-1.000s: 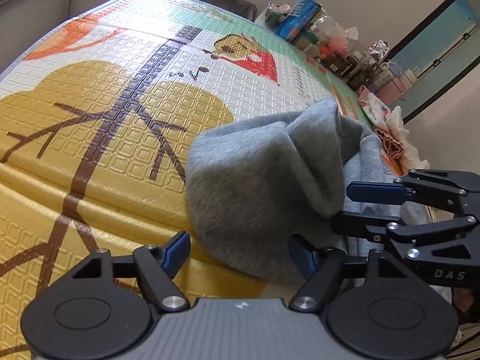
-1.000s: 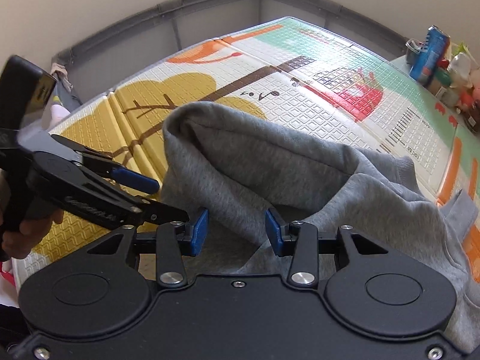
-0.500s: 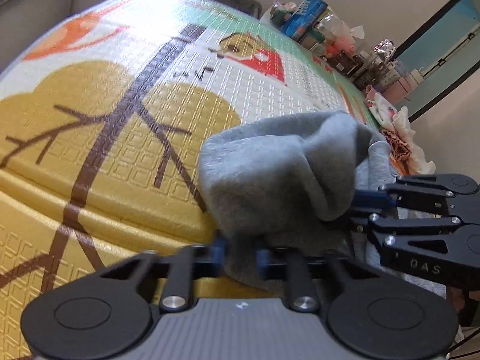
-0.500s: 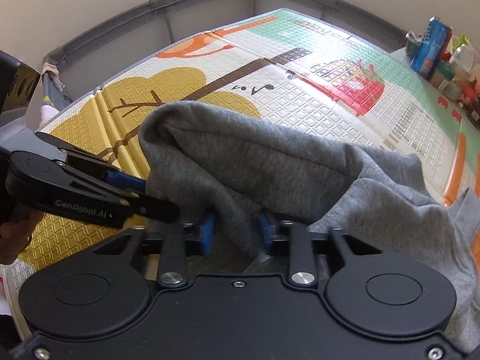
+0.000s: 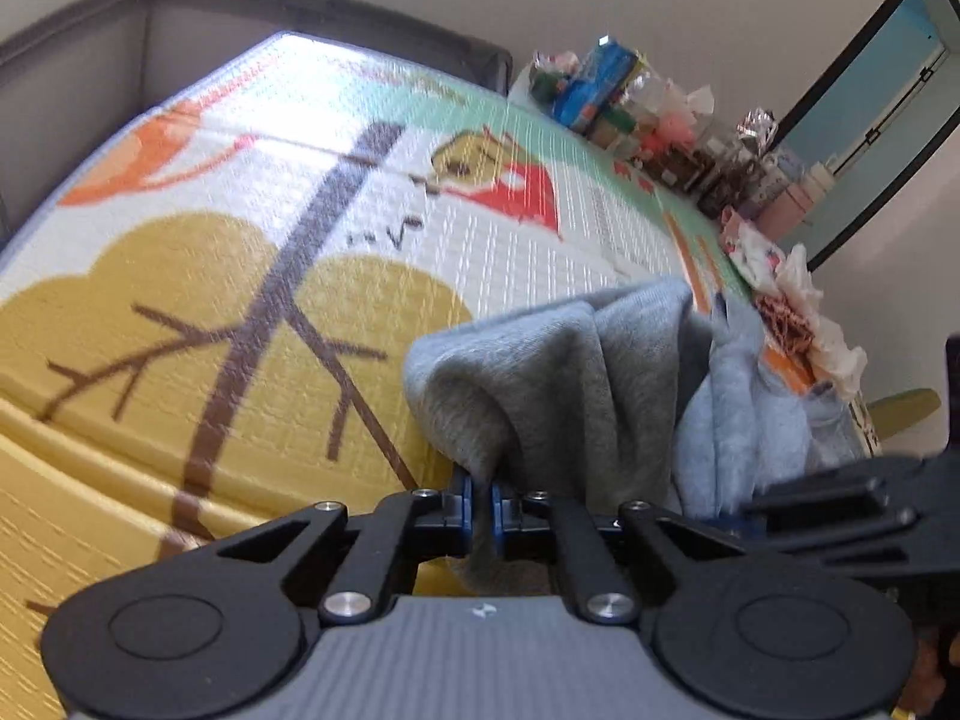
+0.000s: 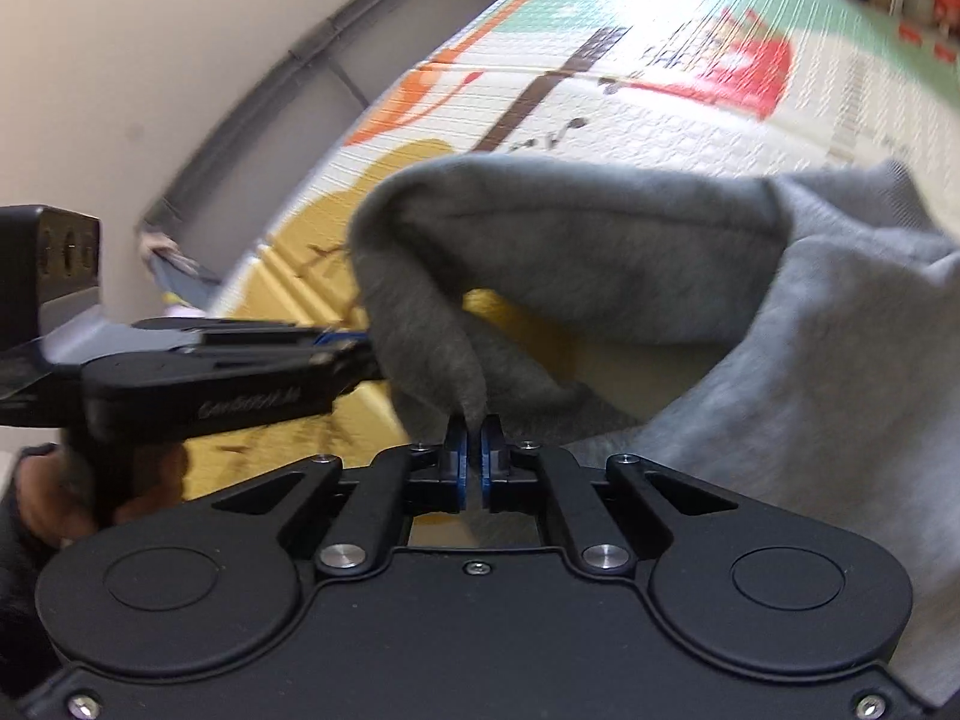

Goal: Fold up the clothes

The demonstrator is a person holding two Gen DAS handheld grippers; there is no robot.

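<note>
The grey sweatshirt (image 5: pixel 576 384), bunched on the near part of the play mat (image 5: pixel 240 276), is pinched at its edge by both left tongs (image 5: pixel 483 507) and right tongs (image 6: pixel 474 462); no fold is completed yet.

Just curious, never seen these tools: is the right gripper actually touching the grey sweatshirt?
Touching. The right wrist view shows the right gripper shut on a pinched fold of the grey sweatshirt, cloth squeezed between its blue pads.
</note>
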